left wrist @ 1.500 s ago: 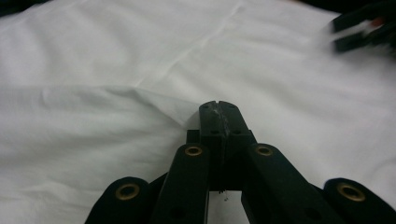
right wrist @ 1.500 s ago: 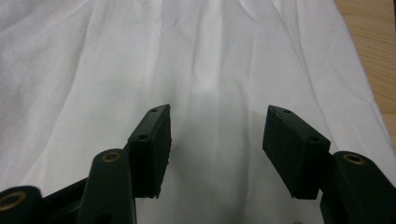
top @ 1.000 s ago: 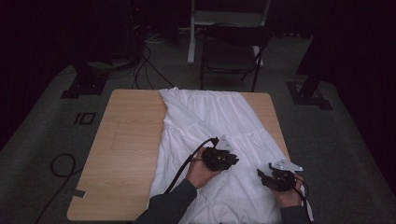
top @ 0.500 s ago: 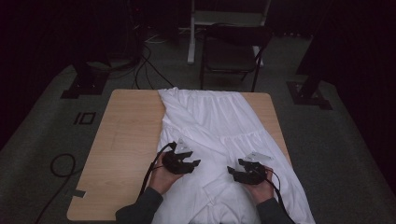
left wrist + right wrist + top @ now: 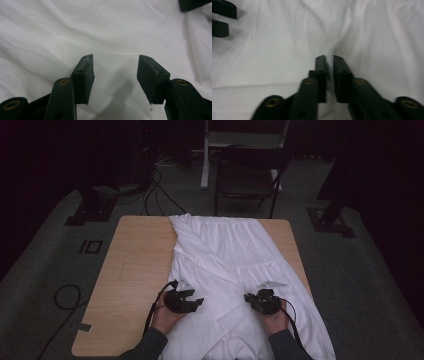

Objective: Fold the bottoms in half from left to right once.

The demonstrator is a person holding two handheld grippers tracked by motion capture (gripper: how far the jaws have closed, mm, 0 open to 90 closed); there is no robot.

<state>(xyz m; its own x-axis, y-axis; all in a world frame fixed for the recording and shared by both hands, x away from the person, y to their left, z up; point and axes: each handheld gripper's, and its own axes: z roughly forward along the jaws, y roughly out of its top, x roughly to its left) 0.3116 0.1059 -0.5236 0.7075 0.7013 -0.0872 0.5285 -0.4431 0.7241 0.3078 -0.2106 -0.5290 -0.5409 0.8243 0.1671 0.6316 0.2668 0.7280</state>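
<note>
the white dress point(image 5: 235, 265) lies spread toward the surface's point(image 5: 135, 270) right edge, unfolded; left gripper point(image 5: 198, 301) fingers released, right gripper point(image 5: 248, 297) fingers clenched, whether pinching cloth is unclear.

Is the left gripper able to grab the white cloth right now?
Probably yes. The left gripper sits low over the white cloth with its jaws apart, bare fabric between them and nothing in the way.

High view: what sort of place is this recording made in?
Probably a darkened recording studio or lab, not a home: a wooden table with a white garment stands on grey carpet, with black stand bases, loose floor cables and a folding chair behind.
</note>
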